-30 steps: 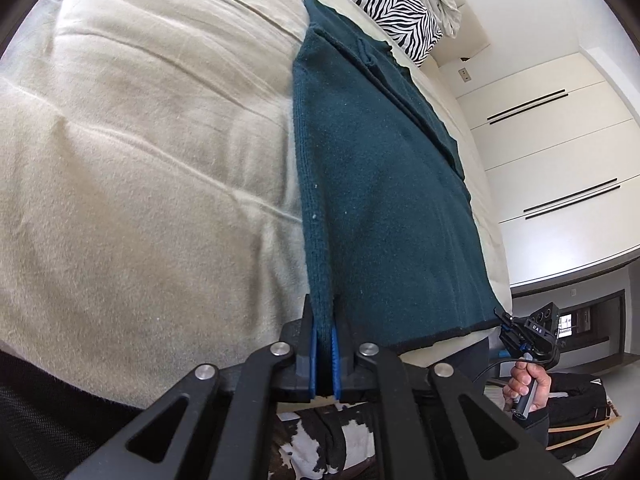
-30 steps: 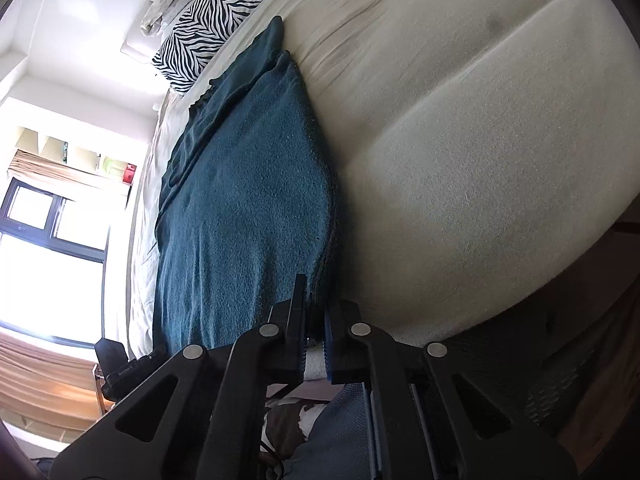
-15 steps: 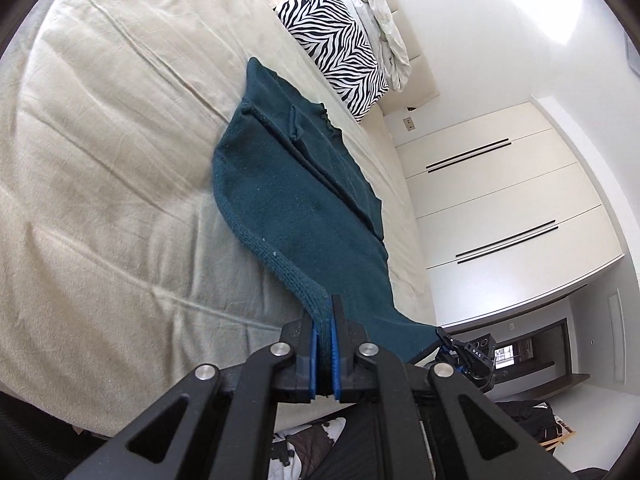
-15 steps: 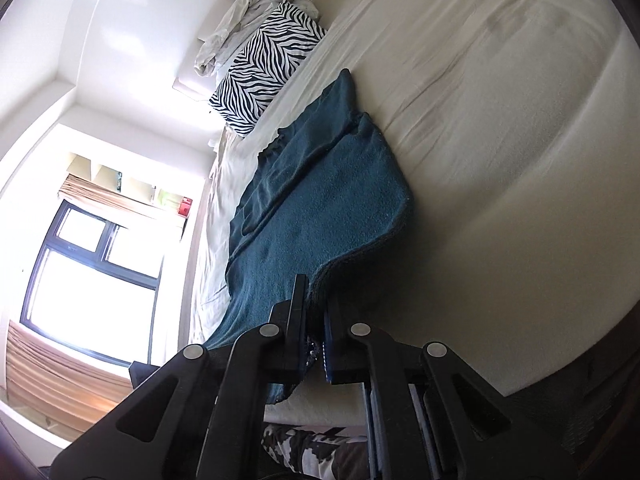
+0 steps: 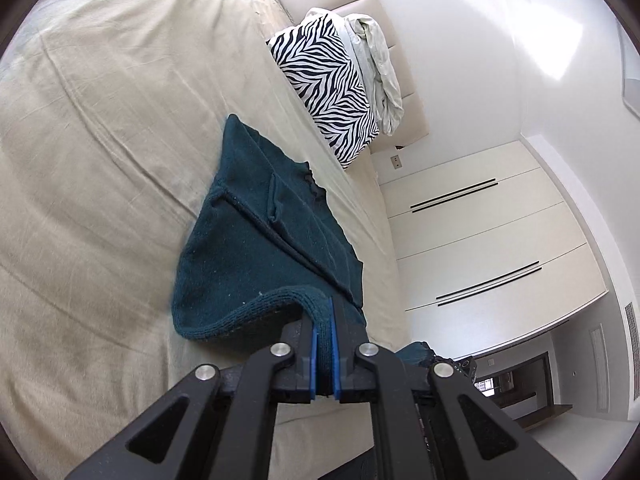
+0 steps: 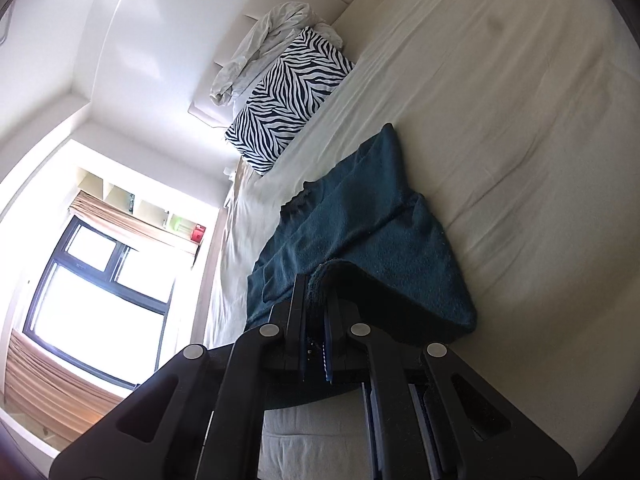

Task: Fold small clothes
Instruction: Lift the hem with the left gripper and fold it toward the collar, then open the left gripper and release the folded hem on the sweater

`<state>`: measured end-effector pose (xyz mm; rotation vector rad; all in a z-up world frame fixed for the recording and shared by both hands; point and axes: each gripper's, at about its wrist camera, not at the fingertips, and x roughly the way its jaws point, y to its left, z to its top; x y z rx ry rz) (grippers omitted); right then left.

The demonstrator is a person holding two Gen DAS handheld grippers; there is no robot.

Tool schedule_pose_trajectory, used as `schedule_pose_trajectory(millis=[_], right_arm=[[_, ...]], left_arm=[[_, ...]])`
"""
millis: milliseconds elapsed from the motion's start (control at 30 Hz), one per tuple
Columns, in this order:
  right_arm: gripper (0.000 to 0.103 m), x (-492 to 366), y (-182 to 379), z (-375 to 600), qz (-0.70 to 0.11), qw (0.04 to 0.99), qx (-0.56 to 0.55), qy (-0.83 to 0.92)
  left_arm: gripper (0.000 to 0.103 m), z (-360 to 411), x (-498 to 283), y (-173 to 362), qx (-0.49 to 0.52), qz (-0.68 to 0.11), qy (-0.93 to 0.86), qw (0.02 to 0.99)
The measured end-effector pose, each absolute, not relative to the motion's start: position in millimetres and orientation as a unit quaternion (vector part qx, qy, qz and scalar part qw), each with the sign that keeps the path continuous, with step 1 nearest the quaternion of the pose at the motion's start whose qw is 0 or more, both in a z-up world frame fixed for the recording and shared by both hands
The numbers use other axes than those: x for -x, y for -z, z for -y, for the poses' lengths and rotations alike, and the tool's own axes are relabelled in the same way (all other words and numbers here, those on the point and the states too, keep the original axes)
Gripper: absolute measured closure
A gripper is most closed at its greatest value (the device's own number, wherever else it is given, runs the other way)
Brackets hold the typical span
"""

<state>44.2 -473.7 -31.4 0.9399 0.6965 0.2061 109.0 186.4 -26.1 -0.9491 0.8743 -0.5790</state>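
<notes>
- Left gripper (image 5: 325, 354): fingers (image 5: 313, 354) pinching the thick ribbed hem of the teal knitted garment (image 5: 256, 252), at one lower corner. That corner is lifted clear of the bed (image 5: 100, 160); the hem curls up and over from the sheet into the fingers.
- Ahead of the left fingers the rest of the garment lies on the bed, stretching away towards the zebra-print pillow (image 5: 328, 84). Its sleeves look already turned in onto the body, with a seam and folded edge showing on top; I judge the side folds done.
- Right gripper (image 6: 315, 330): fingers (image 6: 303, 330) pinching the other lower corner of the same garment (image 6: 360, 232). The cloth tents up off the bed (image 6: 500, 100) to the fingers, with a dark hollow under the raised flap just to their right.
- Beyond the right fingers the far end narrows to a point near the pillow (image 6: 288, 96), with crumpled pale bedding (image 6: 272, 40) behind it.
- Progress, as I judge it: middle of the bottom-to-top fold. The hem is up and held at both corners but not yet laid over the upper part.
- Left to do: carry the hem towards the far end, set it down square, release. No other clothes in sight.
</notes>
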Motion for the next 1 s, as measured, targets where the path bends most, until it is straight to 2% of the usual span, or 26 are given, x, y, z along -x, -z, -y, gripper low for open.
schedule_pose_trajectory(millis=[367, 867, 900, 933, 1000], right_arm=[[0.098, -170.1, 26.0, 487.4, -0.316, 0.848, -0.421, -0.055], [0.097, -318.9, 102.9, 496.8, -0.363, 0.831, -0.421, 0.009], [0.096, -327.8, 112.2, 498.9, -0.375, 0.827, -0.419, 0.017], [0.096, -335.7, 122.1, 501.0, -0.387, 0.821, -0.418, 0.024], [0.091, -346.9, 140.2, 503.9, -0.408, 0.810, -0.420, 0.035]], left_arm=[[0.096, -173.0, -229.6, 32.0, 0.452, -0.401, 0.249, 0.757], [0.094, -153.6, -355.6, 85.7, 0.424, -0.439, 0.187, 0.770], [0.084, -151.4, -361.3, 92.0, 0.417, -0.445, 0.178, 0.772], [0.064, -150.5, -365.0, 97.4, 0.413, -0.447, 0.170, 0.775], [0.046, -152.4, -367.3, 104.2, 0.412, -0.444, 0.157, 0.780]])
